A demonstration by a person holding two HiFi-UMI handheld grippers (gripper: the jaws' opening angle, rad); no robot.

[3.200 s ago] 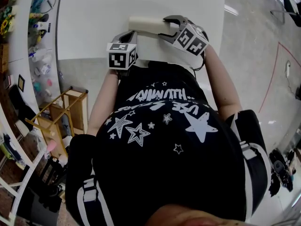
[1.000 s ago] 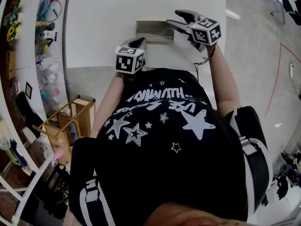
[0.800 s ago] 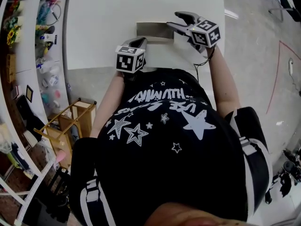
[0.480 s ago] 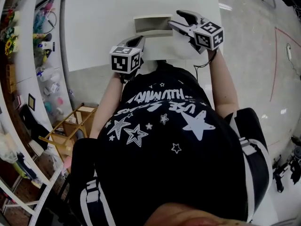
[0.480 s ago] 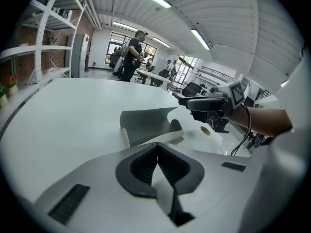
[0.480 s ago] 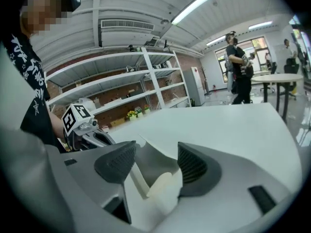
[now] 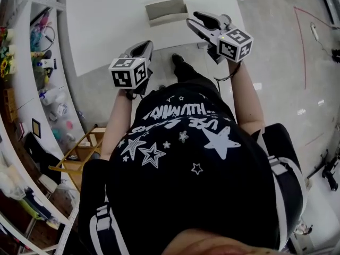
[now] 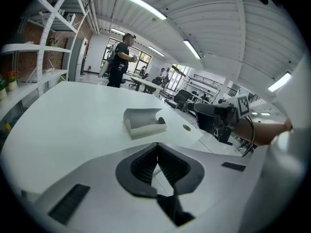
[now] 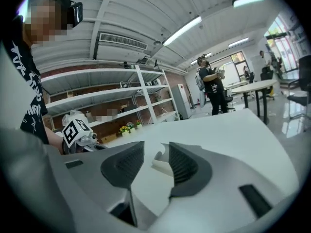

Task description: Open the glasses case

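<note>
The glasses case (image 7: 166,9) lies open on the white table (image 7: 106,25), its lid standing up and its pale hollow showing. No gripper touches it. My left gripper (image 7: 143,48) hovers over the table's near edge, well short of the case (image 8: 143,123); its jaws (image 8: 156,145) meet at the tips with nothing between them. My right gripper (image 7: 192,23) hangs to the right of the case and nearer to me. Its jaws (image 9: 155,148) are closing with only air between them, and the case (image 9: 163,165) shows beyond the gap.
Shelves (image 7: 32,62) with small items run along the left, and a wooden stool (image 7: 79,153) stands below them. A round hole (image 8: 186,127) sits in the table near the case. A person (image 8: 119,59) stands at the far end of the table.
The case went from closed, held between both grippers, to open and let go. Both grippers drew back from it toward me and rose. The right jaws have narrowed.
</note>
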